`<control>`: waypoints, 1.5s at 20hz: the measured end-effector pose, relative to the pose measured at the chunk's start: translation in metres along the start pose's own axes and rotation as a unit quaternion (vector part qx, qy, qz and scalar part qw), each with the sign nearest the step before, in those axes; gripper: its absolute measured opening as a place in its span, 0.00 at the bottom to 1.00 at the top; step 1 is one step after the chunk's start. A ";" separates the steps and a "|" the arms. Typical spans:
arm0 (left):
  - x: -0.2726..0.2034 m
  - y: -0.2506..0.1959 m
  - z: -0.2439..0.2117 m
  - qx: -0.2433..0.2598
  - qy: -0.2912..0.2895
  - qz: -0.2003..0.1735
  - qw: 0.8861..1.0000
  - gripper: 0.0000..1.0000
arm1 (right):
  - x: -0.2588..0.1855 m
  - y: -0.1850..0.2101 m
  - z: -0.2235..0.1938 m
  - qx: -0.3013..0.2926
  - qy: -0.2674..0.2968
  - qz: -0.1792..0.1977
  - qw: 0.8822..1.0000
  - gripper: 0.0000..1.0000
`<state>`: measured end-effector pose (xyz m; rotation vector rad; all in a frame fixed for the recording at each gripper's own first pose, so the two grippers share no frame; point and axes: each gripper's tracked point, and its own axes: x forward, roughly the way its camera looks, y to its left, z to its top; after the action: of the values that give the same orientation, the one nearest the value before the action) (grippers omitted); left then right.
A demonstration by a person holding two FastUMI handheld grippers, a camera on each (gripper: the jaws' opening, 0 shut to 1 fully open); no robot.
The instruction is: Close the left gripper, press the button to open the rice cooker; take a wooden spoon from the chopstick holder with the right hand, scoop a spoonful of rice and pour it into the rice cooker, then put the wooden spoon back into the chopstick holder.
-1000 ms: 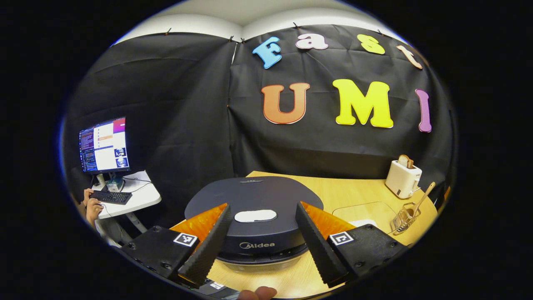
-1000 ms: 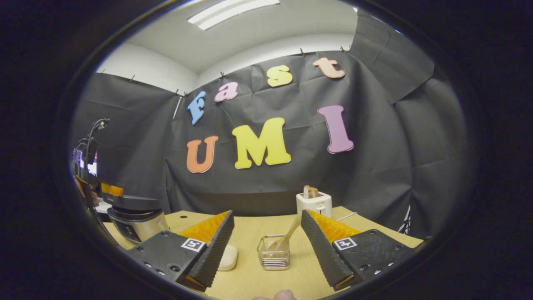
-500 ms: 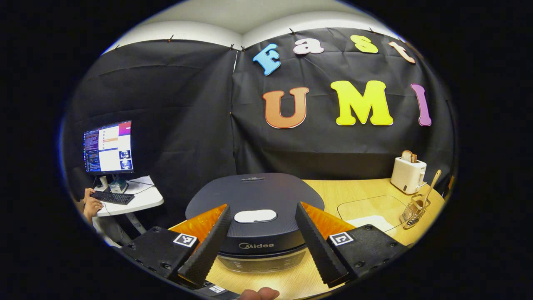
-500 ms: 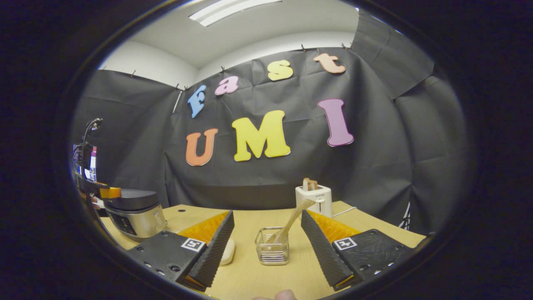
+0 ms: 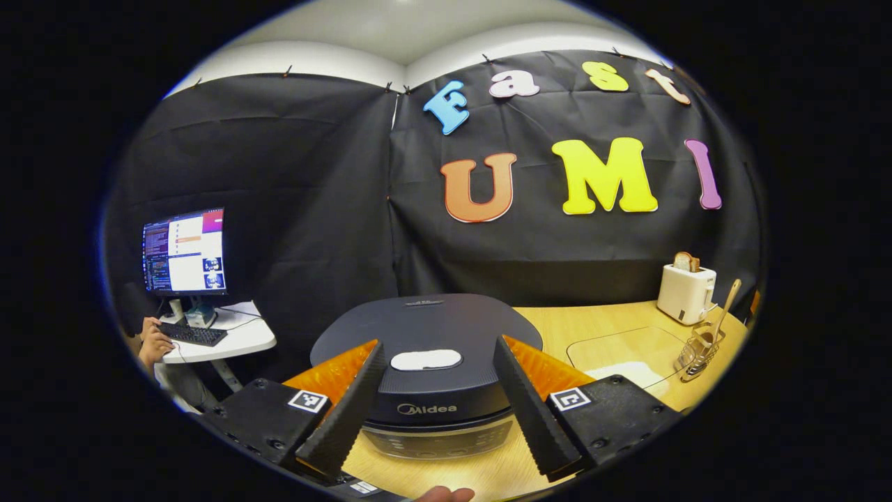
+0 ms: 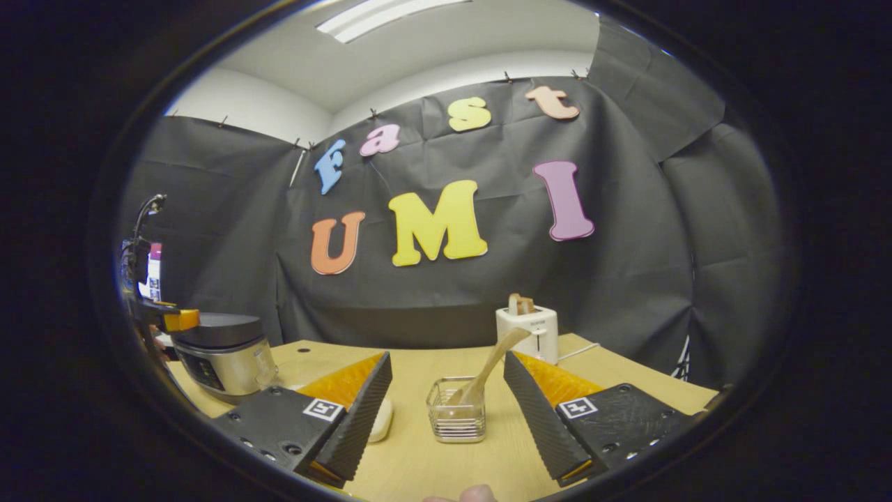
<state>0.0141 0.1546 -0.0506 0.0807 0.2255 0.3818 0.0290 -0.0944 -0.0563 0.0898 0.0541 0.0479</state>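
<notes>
Tongs (image 5: 435,411) agape — wooden table (image 5: 599,328), black-draped booth.

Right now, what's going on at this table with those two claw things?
A person holds a claw in each hand. The left claw, open, hangs over the closed rice cooker, its white button unpressed. The right claw, also open, faces the chopstick holder, where the wooden spoon leans. Nothing is gripped.
</notes>
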 end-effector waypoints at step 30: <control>-0.055 -0.093 0.044 -0.056 -0.089 -0.140 0.985 0.98 | -0.019 0.031 0.063 -0.050 -0.066 -0.045 0.996 0.96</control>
<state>0.0082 0.0458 -0.0078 -0.0282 0.0375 0.1051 0.0121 -0.0701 0.0096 -0.0094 -0.0763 -0.0452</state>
